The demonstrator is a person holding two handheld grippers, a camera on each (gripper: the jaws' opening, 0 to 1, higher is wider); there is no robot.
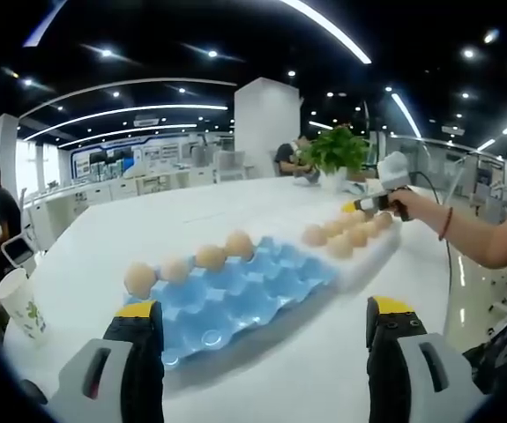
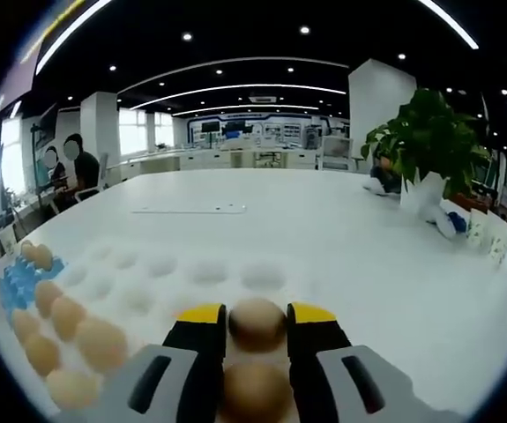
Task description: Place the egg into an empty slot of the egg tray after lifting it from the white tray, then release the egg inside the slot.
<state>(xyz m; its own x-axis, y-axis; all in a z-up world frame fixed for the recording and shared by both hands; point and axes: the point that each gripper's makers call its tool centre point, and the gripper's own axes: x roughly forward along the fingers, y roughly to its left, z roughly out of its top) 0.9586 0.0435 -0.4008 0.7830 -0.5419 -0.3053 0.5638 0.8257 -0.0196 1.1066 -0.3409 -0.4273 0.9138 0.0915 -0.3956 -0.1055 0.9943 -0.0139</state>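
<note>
The blue egg tray [image 1: 235,295] lies in the middle of the white table, with a row of eggs [image 1: 209,256] along its far edge. To its right sits the white tray [image 1: 368,251] holding several eggs [image 1: 339,245]. My left gripper [image 1: 262,330] hovers open before the blue tray, nothing between its jaws. A person's hand holds my right gripper [image 1: 378,204] low over the white tray's far end. In the right gripper view my right gripper [image 2: 256,322] is shut on an egg [image 2: 256,324], and a second egg [image 2: 253,388] lies just behind it. Empty dimples of the white tray [image 2: 209,273] stretch ahead.
A paper cup [image 1: 15,304] stands near the table's left edge. A potted plant [image 2: 425,132] and small items stand at the far right of the table, and a flat white sheet [image 2: 191,209] lies further back. People sit in the background. More eggs [image 2: 68,315] line the white tray's left.
</note>
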